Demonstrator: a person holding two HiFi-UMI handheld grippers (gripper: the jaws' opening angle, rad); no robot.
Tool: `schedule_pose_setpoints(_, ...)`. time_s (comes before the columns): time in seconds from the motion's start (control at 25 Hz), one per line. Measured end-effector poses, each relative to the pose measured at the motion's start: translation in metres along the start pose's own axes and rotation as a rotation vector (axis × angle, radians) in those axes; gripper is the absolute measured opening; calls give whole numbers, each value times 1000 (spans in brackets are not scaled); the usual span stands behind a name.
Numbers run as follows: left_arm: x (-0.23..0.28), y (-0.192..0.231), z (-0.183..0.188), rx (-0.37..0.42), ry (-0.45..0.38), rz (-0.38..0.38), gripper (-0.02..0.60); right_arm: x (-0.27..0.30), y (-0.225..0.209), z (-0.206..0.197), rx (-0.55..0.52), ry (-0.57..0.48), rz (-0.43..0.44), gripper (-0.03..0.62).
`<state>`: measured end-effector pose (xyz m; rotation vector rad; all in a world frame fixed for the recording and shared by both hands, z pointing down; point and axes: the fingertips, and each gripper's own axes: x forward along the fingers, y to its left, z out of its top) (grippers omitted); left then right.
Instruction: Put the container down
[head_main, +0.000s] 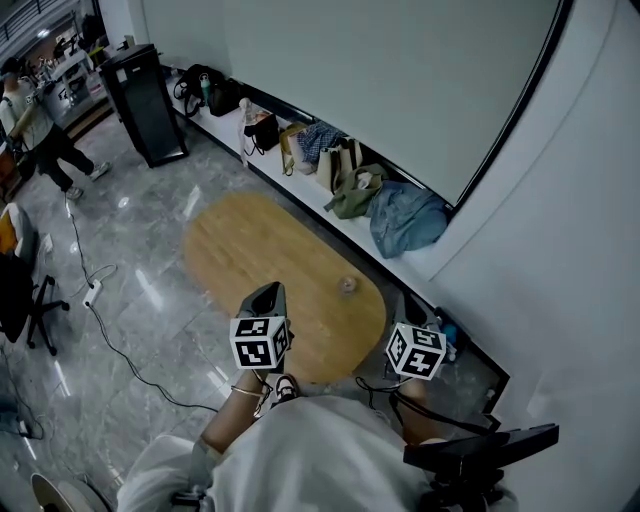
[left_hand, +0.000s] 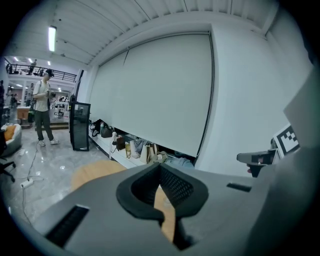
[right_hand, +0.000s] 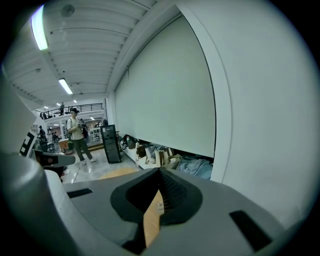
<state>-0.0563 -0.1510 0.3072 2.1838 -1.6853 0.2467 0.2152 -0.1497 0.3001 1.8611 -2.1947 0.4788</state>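
Note:
A small round container stands on the oval wooden table, near its right end, with nothing touching it. My left gripper hovers over the table's near edge, to the left of the container and apart from it. Its jaws are shut and empty in the left gripper view. My right gripper hangs just off the table's right end, nearer to me than the container. Its jaws meet at the tips in the right gripper view, holding nothing. Only a sliver of tabletop shows between each pair of jaws.
Several bags and bundles of cloth line a low ledge under a big white screen. A black cabinet stands at the back left, with a person beyond it. A cable with a power strip crosses the shiny floor by an office chair.

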Motion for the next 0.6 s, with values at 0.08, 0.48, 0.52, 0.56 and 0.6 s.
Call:
schedule_pose_setpoints(0.08,-1,0,1,-18,-5,0,8,1,2,0,-3,2,10,23)
schedule_pose_setpoints(0.48,-5,-2,8,3,-16,5,8,-1,6,9,-22,-13,21,23)
schedule_pose_setpoints(0.52,-6,-2,9,3,-17,4,8,-3,7,8,-23,-12,21,23)
schedule_pose_setpoints(0.56,-7,-2,9,4,-17,4,8,-4,7,8,-23,-11,20,23)
schedule_pose_setpoints(0.6,-8,-3,10,5,-18,3,8,-5,7,8,-24,-10,20,23)
